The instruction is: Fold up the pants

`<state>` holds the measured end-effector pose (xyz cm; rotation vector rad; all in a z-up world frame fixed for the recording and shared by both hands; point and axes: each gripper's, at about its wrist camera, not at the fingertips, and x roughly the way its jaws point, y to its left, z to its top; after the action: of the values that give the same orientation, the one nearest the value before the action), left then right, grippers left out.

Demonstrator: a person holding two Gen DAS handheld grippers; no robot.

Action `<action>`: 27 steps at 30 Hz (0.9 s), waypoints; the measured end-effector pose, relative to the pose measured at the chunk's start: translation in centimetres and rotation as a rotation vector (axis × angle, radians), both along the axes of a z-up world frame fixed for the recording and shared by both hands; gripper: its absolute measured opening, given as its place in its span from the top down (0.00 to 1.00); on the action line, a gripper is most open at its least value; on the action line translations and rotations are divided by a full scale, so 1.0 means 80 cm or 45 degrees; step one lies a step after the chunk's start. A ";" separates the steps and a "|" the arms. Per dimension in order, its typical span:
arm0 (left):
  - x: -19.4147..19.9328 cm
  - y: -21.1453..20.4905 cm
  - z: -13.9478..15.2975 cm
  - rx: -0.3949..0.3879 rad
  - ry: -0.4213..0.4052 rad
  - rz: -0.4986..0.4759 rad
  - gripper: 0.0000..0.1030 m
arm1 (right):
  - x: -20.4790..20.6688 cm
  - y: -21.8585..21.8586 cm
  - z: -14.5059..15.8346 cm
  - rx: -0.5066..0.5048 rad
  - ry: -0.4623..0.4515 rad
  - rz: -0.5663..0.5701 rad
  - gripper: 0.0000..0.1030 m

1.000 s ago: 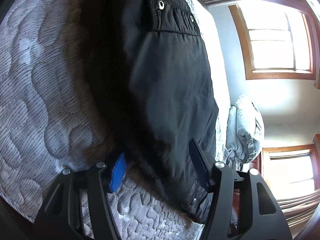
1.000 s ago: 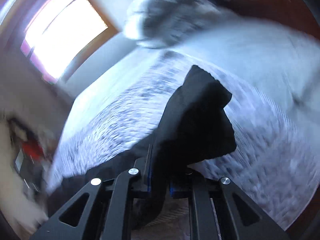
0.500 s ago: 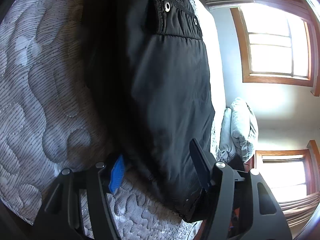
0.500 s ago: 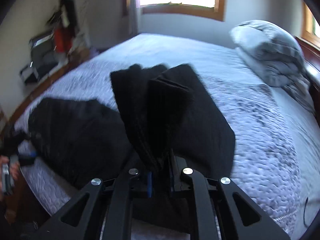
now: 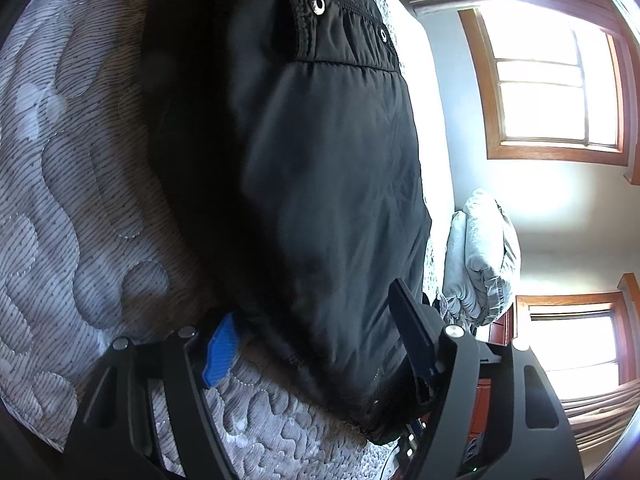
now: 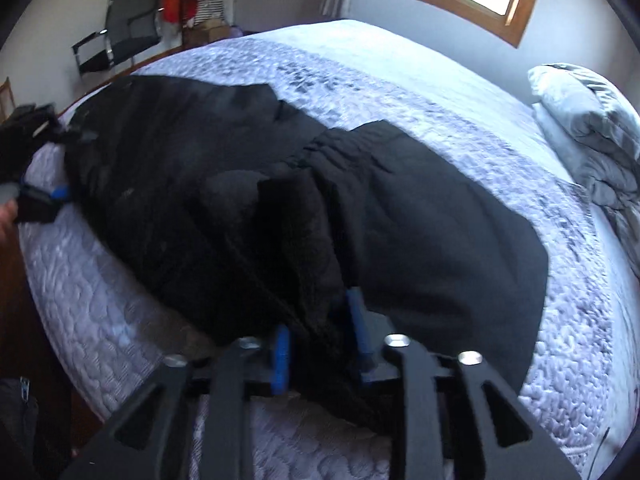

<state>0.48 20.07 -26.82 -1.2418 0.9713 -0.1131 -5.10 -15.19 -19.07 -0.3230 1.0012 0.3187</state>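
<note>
bed [image 6: 400, 60]: quilted grey | windows [image 5: 560, 80]: wood-framed, bright | chair [image 6: 120, 28]: black, by wall

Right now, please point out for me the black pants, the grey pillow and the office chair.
black pants [image 6: 420, 220], right wrist view, on the flat folded leg.
grey pillow [image 6: 588, 120], right wrist view, on its rumpled top.
office chair [image 6: 128, 20], right wrist view, on its backrest.

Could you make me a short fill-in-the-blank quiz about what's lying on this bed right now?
1. The pants spread on the bed are ____ in colour.
2. The pads on the right gripper are ____.
3. The bundle of bedding at the bed's far end is ____.
4. The frame of the window is made of ____.

Missing words: black; blue; grey; wood
</note>
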 end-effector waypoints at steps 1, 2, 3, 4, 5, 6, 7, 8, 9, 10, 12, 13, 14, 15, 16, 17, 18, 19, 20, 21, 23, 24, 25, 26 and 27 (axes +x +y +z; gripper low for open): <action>0.002 -0.002 0.001 0.001 0.000 -0.001 0.32 | -0.004 0.000 0.002 0.024 0.008 0.013 0.54; 0.002 -0.002 0.001 0.002 0.000 -0.002 0.31 | -0.009 -0.002 0.007 0.065 0.014 0.022 0.53; 0.003 -0.004 0.001 0.004 0.002 -0.003 0.30 | -0.012 -0.006 0.014 0.112 0.026 0.022 0.51; 0.004 -0.004 0.001 0.006 0.002 -0.004 0.30 | -0.014 -0.010 0.020 0.156 0.035 0.022 0.49; 0.004 -0.005 0.002 0.007 0.002 -0.006 0.29 | -0.019 -0.015 0.032 0.226 0.025 0.016 0.45; 0.005 -0.006 0.002 0.008 0.003 -0.007 0.28 | -0.021 -0.017 0.039 0.247 0.009 0.008 0.41; 0.006 -0.006 0.002 0.009 0.003 -0.008 0.27 | -0.024 -0.017 0.047 0.253 -0.010 0.005 0.40; 0.007 -0.007 0.002 0.008 0.002 -0.008 0.26 | -0.023 -0.015 0.052 0.241 -0.021 0.008 0.40; 0.009 -0.008 0.002 0.008 0.003 -0.008 0.25 | -0.022 -0.010 0.055 0.208 -0.036 0.012 0.40; 0.010 -0.009 0.002 0.008 0.004 -0.007 0.24 | -0.019 -0.005 0.055 0.180 -0.046 0.020 0.40; 0.011 -0.010 0.004 0.006 0.005 -0.006 0.22 | -0.013 0.003 0.049 0.138 -0.043 0.039 0.40; 0.012 -0.010 0.004 0.004 0.004 -0.008 0.21 | -0.009 0.008 0.042 0.112 -0.033 0.047 0.40; 0.013 -0.011 0.005 0.001 0.005 -0.009 0.20 | -0.004 0.012 0.035 0.085 -0.019 0.045 0.41; 0.014 -0.011 0.004 -0.006 0.006 -0.010 0.20 | 0.001 0.012 0.029 0.083 -0.007 0.044 0.51; 0.014 -0.012 0.004 -0.013 0.006 -0.011 0.20 | 0.006 0.010 0.022 0.092 0.015 0.034 0.57; 0.014 -0.011 0.004 -0.020 0.005 -0.011 0.20 | 0.012 0.007 0.017 0.107 0.042 0.010 0.67; 0.015 -0.012 0.003 -0.025 0.004 -0.014 0.20 | 0.014 0.004 0.013 0.129 0.061 -0.003 0.69; 0.015 -0.011 0.002 -0.027 0.003 -0.017 0.20 | 0.016 0.001 0.013 0.152 0.074 -0.010 0.71; 0.016 -0.011 0.002 -0.029 0.002 -0.020 0.20 | 0.015 -0.001 0.016 0.180 0.078 -0.003 0.75; 0.016 -0.012 0.001 -0.030 0.001 -0.021 0.20 | 0.013 -0.002 0.022 0.207 0.075 0.017 0.83; 0.016 -0.011 -0.002 -0.035 0.001 -0.019 0.19 | 0.007 0.001 0.029 0.247 0.085 0.065 0.85; 0.017 -0.011 -0.002 -0.036 0.001 -0.019 0.19 | 0.003 0.005 0.031 0.250 0.108 0.111 0.85; 0.016 -0.011 -0.002 -0.038 0.001 -0.018 0.18 | 0.000 0.008 0.030 0.232 0.122 0.138 0.85; 0.017 -0.011 -0.003 -0.041 0.002 -0.015 0.18 | -0.004 0.013 0.027 0.200 0.130 0.171 0.85; 0.017 -0.010 -0.003 -0.047 0.006 -0.005 0.18 | -0.006 0.014 0.024 0.178 0.130 0.185 0.85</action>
<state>1.87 19.23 -27.06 -1.2746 0.9798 -0.1322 -5.62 -14.03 -17.16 -0.2547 1.0520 0.5393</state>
